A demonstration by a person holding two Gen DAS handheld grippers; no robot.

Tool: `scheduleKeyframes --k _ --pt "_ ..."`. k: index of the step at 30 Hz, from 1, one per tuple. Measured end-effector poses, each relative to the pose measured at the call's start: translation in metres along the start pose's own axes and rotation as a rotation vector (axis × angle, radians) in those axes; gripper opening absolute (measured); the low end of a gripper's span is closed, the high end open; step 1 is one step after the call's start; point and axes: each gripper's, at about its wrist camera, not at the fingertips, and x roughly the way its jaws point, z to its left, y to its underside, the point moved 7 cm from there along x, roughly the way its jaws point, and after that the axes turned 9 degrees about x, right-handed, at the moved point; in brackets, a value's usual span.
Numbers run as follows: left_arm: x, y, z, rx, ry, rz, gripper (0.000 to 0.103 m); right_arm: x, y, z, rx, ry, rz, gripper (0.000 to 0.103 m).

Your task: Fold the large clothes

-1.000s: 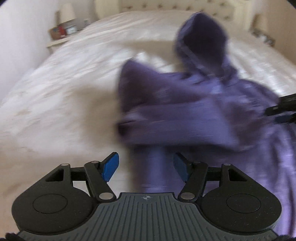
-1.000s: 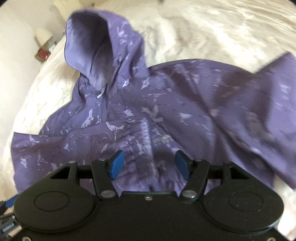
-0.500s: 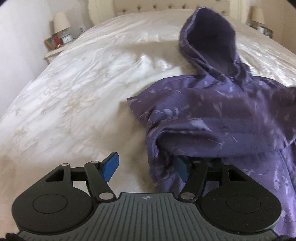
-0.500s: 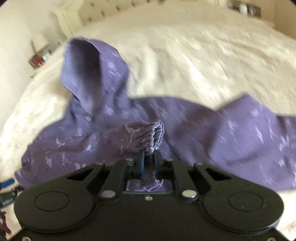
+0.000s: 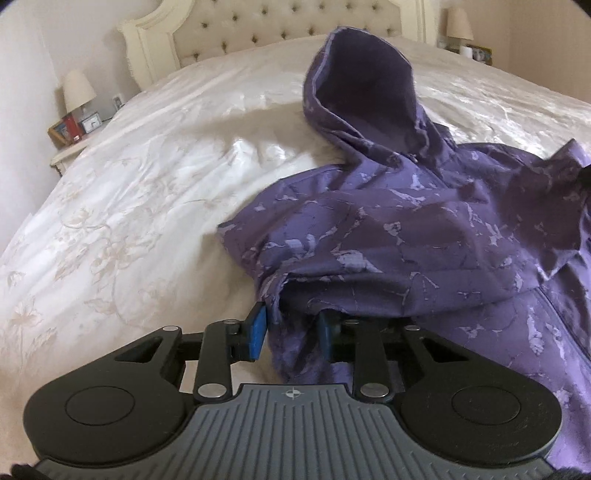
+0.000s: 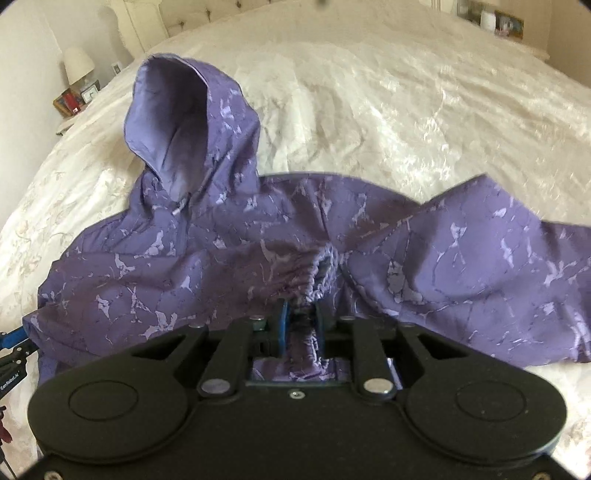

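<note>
A purple hooded jacket [image 5: 406, 236] with pale marbling lies on the white bed, hood [image 5: 362, 74] toward the headboard. My left gripper [image 5: 291, 332] has its jaws closed most of the way around the jacket's left edge fold, cloth between the blue pads [image 5: 257, 332]. In the right wrist view the jacket [image 6: 184, 258] spreads across the bed. My right gripper [image 6: 299, 321] is shut on the elastic sleeve cuff [image 6: 317, 273], which lies over the jacket's front. The left gripper shows at the far left edge there [image 6: 11, 343].
The white bedspread [image 5: 129, 192] stretches left and behind the jacket. A tufted headboard [image 5: 258, 29] stands at the back. A nightstand with a lamp [image 5: 77, 92] and frames is at the left, another lamp [image 5: 458, 22] at the right.
My left gripper has closed from wide open onto the jacket's left edge. My right gripper closed on the sleeve cuff and holds it over the jacket's front.
</note>
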Motion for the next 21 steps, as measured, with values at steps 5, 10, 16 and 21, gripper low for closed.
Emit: scheduleKeyframes --k 5,10,16,21 --pt "0.007 -0.001 0.006 -0.019 0.034 -0.008 0.030 -0.022 -0.004 0.040 -0.112 -0.064 -0.074 0.047" --pt "0.020 -0.010 0.007 -0.054 0.089 -0.032 0.028 -0.018 -0.008 0.107 -0.199 -0.197 -0.058 0.050" --pt "0.001 0.012 0.003 -0.076 0.129 -0.087 0.009 0.015 0.002 0.201 -0.352 -0.368 0.060 0.051" --pt "-0.004 0.030 -0.007 -0.058 0.125 -0.080 0.007 0.059 0.008 0.282 -0.520 -0.449 0.135 0.051"
